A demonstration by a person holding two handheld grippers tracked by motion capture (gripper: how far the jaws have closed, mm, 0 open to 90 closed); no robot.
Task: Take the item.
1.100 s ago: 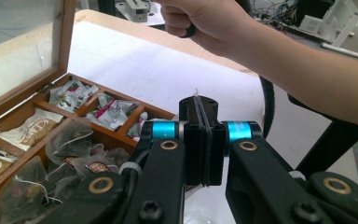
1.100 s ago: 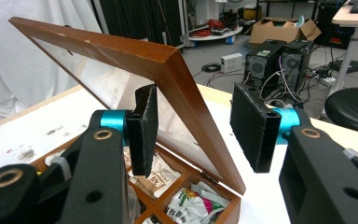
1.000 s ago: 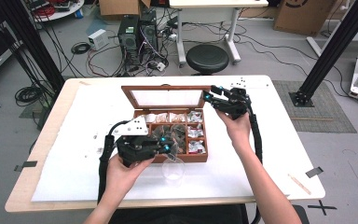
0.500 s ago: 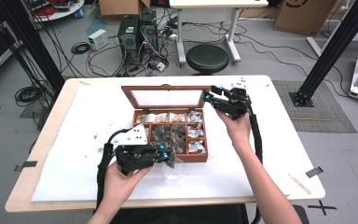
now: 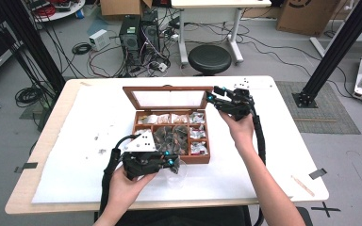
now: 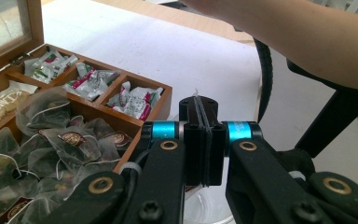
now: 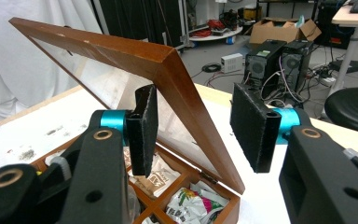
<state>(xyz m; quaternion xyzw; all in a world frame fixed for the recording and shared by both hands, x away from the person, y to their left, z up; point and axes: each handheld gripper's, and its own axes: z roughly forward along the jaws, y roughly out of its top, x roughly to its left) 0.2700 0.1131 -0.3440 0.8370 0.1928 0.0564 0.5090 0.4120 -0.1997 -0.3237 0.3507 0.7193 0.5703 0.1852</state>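
Note:
A wooden tea box [image 5: 208,141] stands mid-table with its glass lid [image 5: 168,99] raised. Mesh tea bags [image 6: 60,140] and wrapped packets [image 6: 135,100] fill its compartments. My left gripper [image 5: 173,163] hovers just in front of the box's front wall, over a clear glass [image 5: 180,176]. Its jaws are shut [image 6: 199,105] on a thin white string whose tip pokes up between them; what hangs below is hidden. My right gripper [image 5: 211,96] is open at the lid's right corner. In the right gripper view [image 7: 196,126] the lid's side rail [image 7: 186,88] passes between the two pads.
A white sheet [image 5: 75,141] covers the tabletop, with small dark crumbs left of the box. A person's right forearm [image 6: 284,32] crosses above the table's right side. Beyond the far edge are a black stool [image 5: 209,59] and computer towers [image 5: 139,30].
My left gripper has drawn back from over the box's front compartments toward the near edge and now sits over the glass. The right gripper has stayed at the lid.

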